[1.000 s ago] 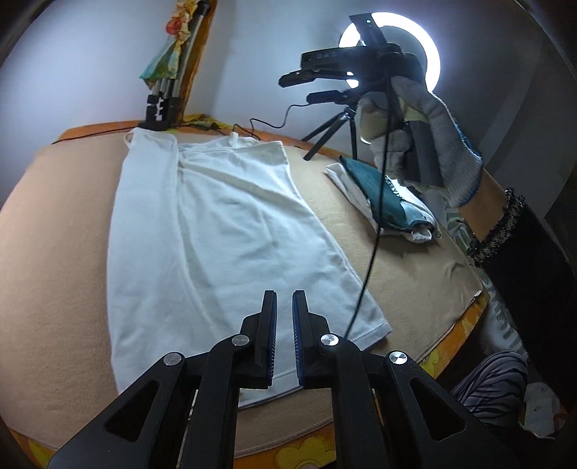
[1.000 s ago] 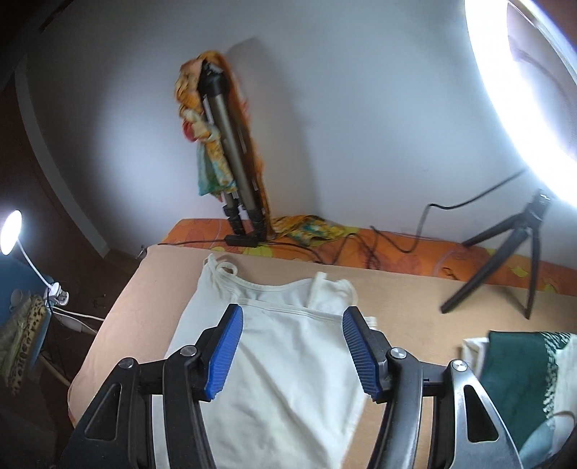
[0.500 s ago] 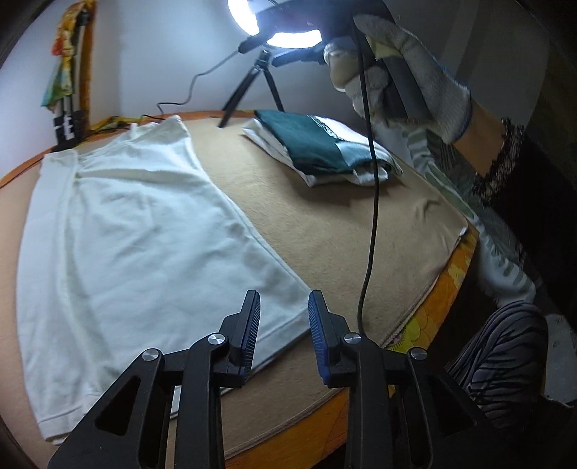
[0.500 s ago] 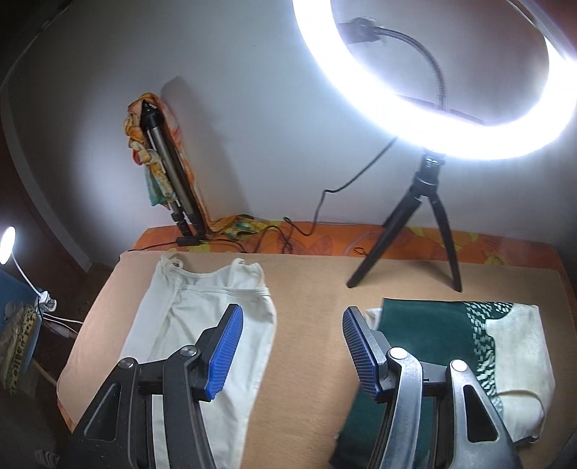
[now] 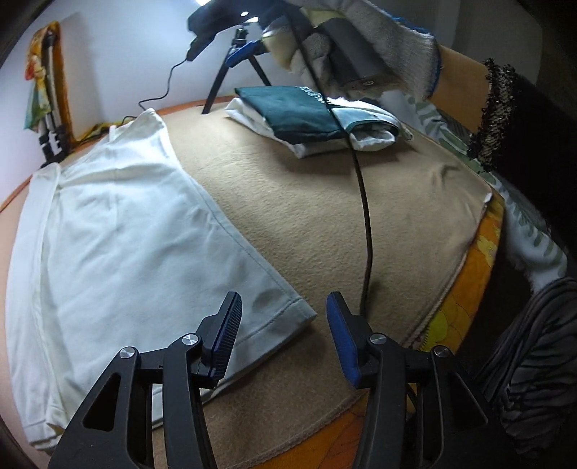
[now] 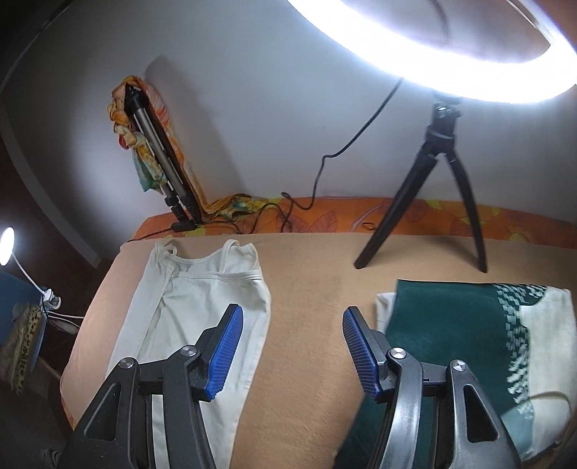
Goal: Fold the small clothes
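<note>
Blk grippers (image 5: 283,317) w/ blue pads, silver screws; grey glove (image 5: 393,32).

No readable text, label, brand, number or sign shows in either view. The green garment (image 6: 450,324) on the folded pile carries a checked white pattern, which may look like print at a glance but forms no letters. The orange bedsheet (image 6: 396,216) bears only leaf and flower shapes. The dark block in the gloved hand (image 5: 360,54) shows a small round mark on its end; the view there is too blurred to tell whether it is a logo.
</note>
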Demonstrator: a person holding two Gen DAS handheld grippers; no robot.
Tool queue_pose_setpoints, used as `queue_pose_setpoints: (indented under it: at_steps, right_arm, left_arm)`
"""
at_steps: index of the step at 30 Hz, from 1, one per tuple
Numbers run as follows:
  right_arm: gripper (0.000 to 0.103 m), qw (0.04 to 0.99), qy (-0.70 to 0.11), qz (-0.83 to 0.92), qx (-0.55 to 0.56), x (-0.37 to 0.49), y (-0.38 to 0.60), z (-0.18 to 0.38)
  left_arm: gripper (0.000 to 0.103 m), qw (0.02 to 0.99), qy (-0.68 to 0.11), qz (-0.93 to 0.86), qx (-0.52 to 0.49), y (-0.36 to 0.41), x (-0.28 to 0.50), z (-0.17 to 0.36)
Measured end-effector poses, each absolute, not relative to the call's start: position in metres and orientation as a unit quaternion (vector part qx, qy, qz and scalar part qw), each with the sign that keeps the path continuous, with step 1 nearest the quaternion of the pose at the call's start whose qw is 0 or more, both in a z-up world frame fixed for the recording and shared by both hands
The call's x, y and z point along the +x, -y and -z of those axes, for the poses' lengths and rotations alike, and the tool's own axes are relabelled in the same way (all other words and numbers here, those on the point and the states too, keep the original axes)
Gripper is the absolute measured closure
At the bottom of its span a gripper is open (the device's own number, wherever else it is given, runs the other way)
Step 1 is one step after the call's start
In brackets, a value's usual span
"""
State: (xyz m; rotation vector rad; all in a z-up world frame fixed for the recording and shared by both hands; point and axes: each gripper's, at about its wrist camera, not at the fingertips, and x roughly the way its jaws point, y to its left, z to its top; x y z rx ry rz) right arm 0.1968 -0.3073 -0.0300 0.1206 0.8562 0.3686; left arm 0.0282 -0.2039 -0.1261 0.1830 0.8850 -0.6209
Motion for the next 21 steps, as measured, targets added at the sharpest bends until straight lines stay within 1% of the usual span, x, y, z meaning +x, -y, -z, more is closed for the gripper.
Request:
queue_pose_setpoints:
  at_steps: [1,3,7,8,11,14,17,19,20,21]
  right_arm:
    - [0.043,0.89,-0.415,-0.181,0.058,0.201,0.302,0.034]
    - [0.043,0.884,-0.423,-0.19,0.061,0.21,0.291,0.045]
    - [0.043,0.873,-0.442,-0.196,0.066,0.232,0.272,0.066]
    - [0.043,0.871,-0.447,-0.196,0.066,0.238,0.267,0.072]
    - [0.047,0.866,-0.459,-0.187,0.058,0.256,0.256,0.088]
    - [0.054,0.86,-0.472,-0.185,0.068,0.272,0.252,0.103]
    - [0.064,0.853,-0.481,-0.184,0.085,0.285,0.25,0.115]
    - [0.079,0.848,-0.487,-0.19,0.091,0.291,0.249,0.121]
    - [0.083,0.844,-0.49,-0.196,0.096,0.293,0.249,0.124]
    - [0.091,0.842,-0.491,-0.202,0.1,0.294,0.249,0.125]
  left_arm:
    - [0.056,0.855,-0.418,0.292,0.09,0.205,0.028,0.127]
    - [0.059,0.857,-0.417,0.289,0.092,0.206,0.027,0.129]
    - [0.077,0.856,-0.42,0.29,0.08,0.205,0.029,0.134]
    - [0.085,0.855,-0.42,0.296,0.078,0.206,0.03,0.133]
    - [0.092,0.853,-0.418,0.303,0.072,0.205,0.032,0.133]
    - [0.095,0.853,-0.42,0.305,0.062,0.203,0.035,0.133]
    - [0.097,0.85,-0.424,0.309,0.049,0.2,0.038,0.133]
    - [0.097,0.849,-0.426,0.312,0.039,0.198,0.039,0.133]
    - [0.098,0.848,-0.426,0.313,0.036,0.198,0.041,0.132]
    - [0.098,0.848,-0.426,0.315,0.03,0.197,0.041,0.132]
